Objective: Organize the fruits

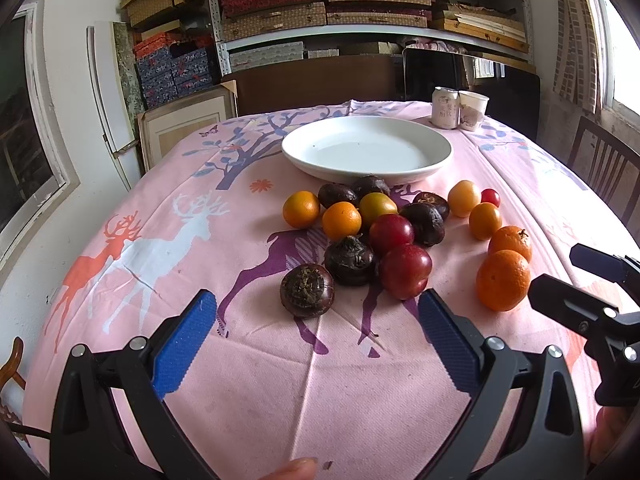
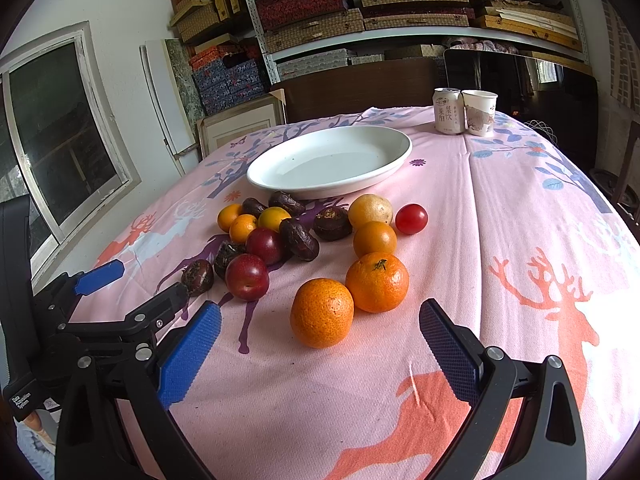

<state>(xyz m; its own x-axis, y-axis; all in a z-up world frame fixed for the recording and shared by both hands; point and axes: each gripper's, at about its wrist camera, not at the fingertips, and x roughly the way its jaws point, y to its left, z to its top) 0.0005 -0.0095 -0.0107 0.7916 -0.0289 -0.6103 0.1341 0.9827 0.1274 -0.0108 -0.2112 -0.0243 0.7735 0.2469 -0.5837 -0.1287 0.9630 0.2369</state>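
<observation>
A white plate sits empty past a loose pile of fruit on the pink tablecloth. The pile holds dark brown water chestnuts, red plums, small yellow-orange fruits, two tangerines and a cherry tomato. My left gripper is open and empty, just short of the nearest water chestnut. My right gripper is open and empty, just short of the nearest tangerine. The right gripper also shows at the right edge of the left wrist view.
A drink can and a paper cup stand at the table's far right. Shelves of boxes fill the back wall. A wooden chair stands to the right. A window is at left.
</observation>
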